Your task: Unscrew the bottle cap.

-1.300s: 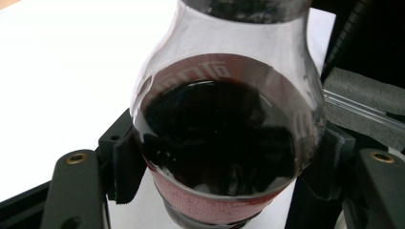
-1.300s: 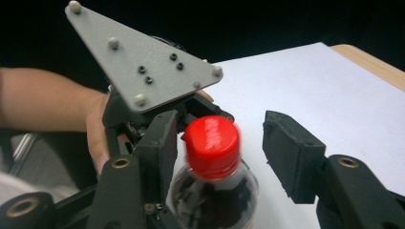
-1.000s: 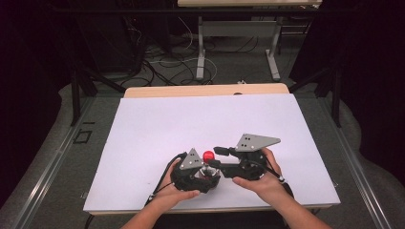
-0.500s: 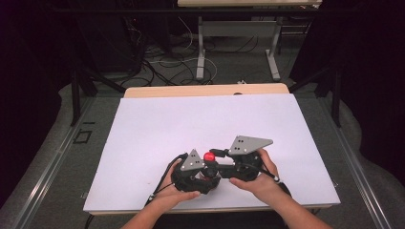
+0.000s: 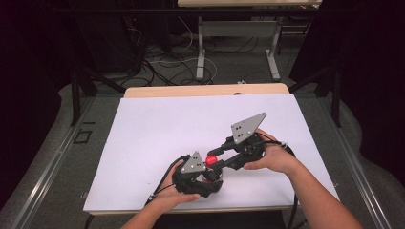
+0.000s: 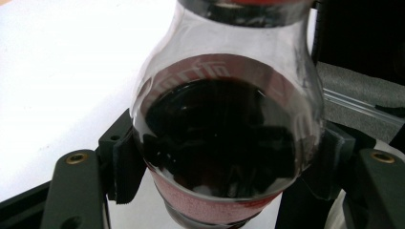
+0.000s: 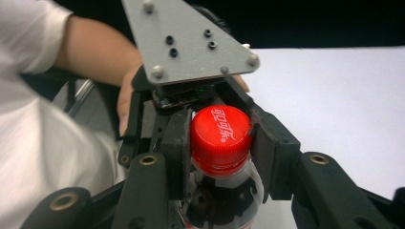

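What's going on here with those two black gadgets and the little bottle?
A person at a white-topped table holds a hand-held gripper in each hand. The left hand-held gripper is clamped around the body of a small cola bottle with dark drink inside, keeping it upright. The right hand-held gripper has just closed its jaws on the bottle's red screw cap, which is on the bottle. It looks like the cap is about to be twisted, though I can't tell which way.

1. white sheet (image 5: 157,133) covers most of the tabletop.
2. bare wood strip (image 5: 191,90) at the far edge.
3. grey floor (image 5: 43,167) w/ cables (image 5: 167,62) beyond.
4. 2nd table's legs (image 5: 200,43) at the back.
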Motion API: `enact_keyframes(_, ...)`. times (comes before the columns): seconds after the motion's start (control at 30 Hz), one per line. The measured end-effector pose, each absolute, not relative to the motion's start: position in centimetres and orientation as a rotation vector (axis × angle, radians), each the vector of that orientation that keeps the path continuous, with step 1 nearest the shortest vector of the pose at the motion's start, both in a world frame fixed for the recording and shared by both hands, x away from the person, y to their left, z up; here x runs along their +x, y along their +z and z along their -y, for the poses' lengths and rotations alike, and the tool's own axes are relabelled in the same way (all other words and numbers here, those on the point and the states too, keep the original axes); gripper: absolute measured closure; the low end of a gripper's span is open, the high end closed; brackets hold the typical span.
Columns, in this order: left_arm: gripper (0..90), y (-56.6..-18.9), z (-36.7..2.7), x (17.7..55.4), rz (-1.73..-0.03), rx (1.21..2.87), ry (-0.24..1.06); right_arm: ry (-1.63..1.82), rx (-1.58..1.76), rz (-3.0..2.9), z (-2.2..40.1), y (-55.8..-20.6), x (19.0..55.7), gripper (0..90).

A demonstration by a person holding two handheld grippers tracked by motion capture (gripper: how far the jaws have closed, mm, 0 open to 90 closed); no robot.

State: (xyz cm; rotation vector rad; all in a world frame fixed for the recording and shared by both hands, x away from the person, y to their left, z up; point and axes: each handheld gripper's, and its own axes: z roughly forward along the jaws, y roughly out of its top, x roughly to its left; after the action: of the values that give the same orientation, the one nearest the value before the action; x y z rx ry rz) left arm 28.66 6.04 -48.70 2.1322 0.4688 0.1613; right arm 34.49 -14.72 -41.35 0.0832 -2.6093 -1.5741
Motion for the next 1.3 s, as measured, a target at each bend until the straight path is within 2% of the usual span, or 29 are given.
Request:
enact_keyframes(0.17, 29.7, -48.7, -6.2, 28.8, -0.479, 2.129, 0.159, -1.584, 0.096, 2.581, 14.7, -41.4, 34.9, 60.3)
enact_keyframes(0.37, 29.7, -48.6, -6.6, 29.2, -0.534, 2.128, 0.197, -1.63, -0.187, 2.647, 14.6, -41.2, 33.6, 48.5)
enact_keyframes(0.47, 29.7, -48.6, -6.7, 29.3, -0.561, 2.126, 0.207, -1.732, -0.333, 2.669, 14.7, -41.0, 32.4, 48.5)
enact_keyframes(0.63, 29.7, -48.6, -6.7, 29.4, -0.584, 2.116, 0.211, -1.796, -0.56, 2.676, 14.2, -41.3, 30.2, 52.7)
enact_keyframes(0.87, 29.7, -48.7, -6.6, 29.3, -0.593, 2.105, 0.231, -1.895, -0.795, 2.721, 13.3, -42.0, 28.2, 53.2)
enact_keyframes(0.97, 29.7, -48.7, -6.4, 29.2, -0.587, 2.11, 0.236, -1.893, -0.801, 2.785, 12.8, -42.1, 27.7, 54.6)
enact_keyframes(1.07, 29.7, -48.8, -6.4, 29.2, -0.58, 2.117, 0.236, -1.906, -0.8, 2.849, 12.3, -42.4, 27.4, 60.0)
enact_keyframes(1.3, 29.7, -48.7, -6.4, 29.1, -0.566, 2.115, 0.221, -1.875, -0.688, 2.804, 12.9, -42.1, 28.3, 61.0)
